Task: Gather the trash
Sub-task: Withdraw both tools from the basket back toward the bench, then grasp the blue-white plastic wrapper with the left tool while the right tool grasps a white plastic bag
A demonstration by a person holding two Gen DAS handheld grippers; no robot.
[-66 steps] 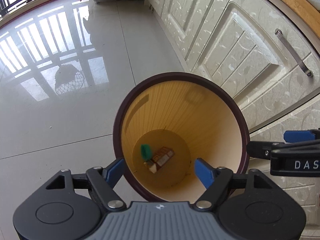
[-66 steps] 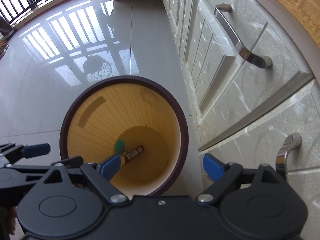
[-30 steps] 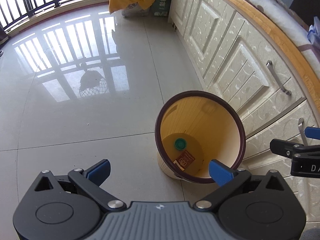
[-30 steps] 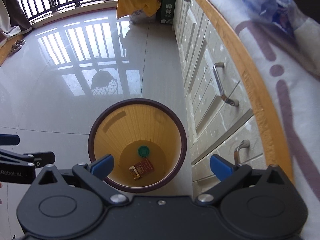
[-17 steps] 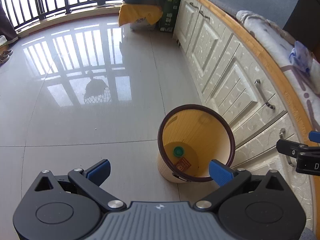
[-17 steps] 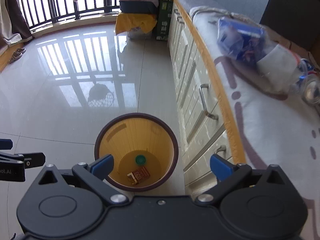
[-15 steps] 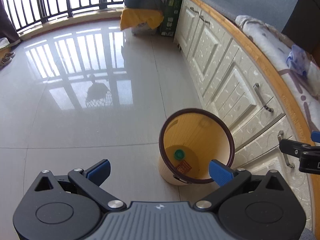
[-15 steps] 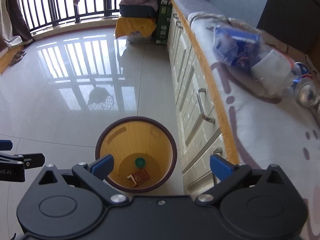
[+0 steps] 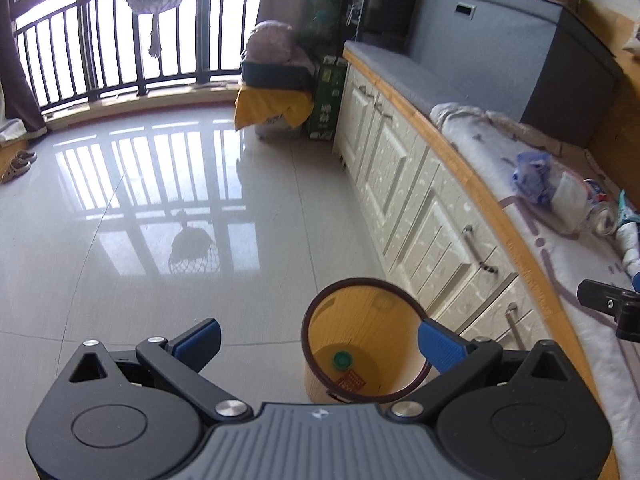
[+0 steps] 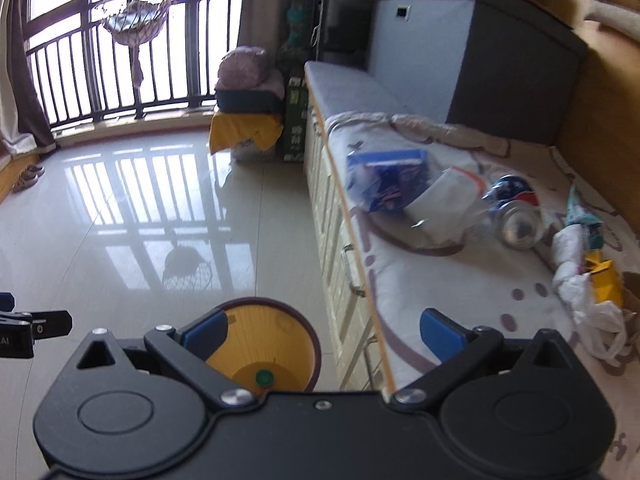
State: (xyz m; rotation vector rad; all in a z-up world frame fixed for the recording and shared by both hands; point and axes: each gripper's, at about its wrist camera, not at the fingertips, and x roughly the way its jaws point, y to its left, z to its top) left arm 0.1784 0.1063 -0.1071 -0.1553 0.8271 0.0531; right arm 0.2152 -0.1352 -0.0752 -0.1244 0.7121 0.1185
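1. Left wrist view: the left gripper (image 9: 318,340) hangs empty, jaws spread wide, above the round yellow waste bin with a dark brown rim (image 9: 362,338) at 5 o'clock on the glossy tiled floor (image 9: 160,240). A green bottle cap (image 9: 342,359) and a red flat packet (image 9: 351,380) already lie inside.

2. Right wrist view: the right gripper (image 10: 324,334), also agape and empty, faces the patterned white cushion (image 10: 424,280) atop the cream cabinets (image 10: 340,260). Uncollected litter lies from 1 to 3 o'clock: a blue plastic wrapper (image 10: 384,184), a crushed blue drink can (image 10: 516,212), a knotted white plastic bag (image 10: 572,272). The round can may well roll off the cushion edge if nudged before the jaws close.
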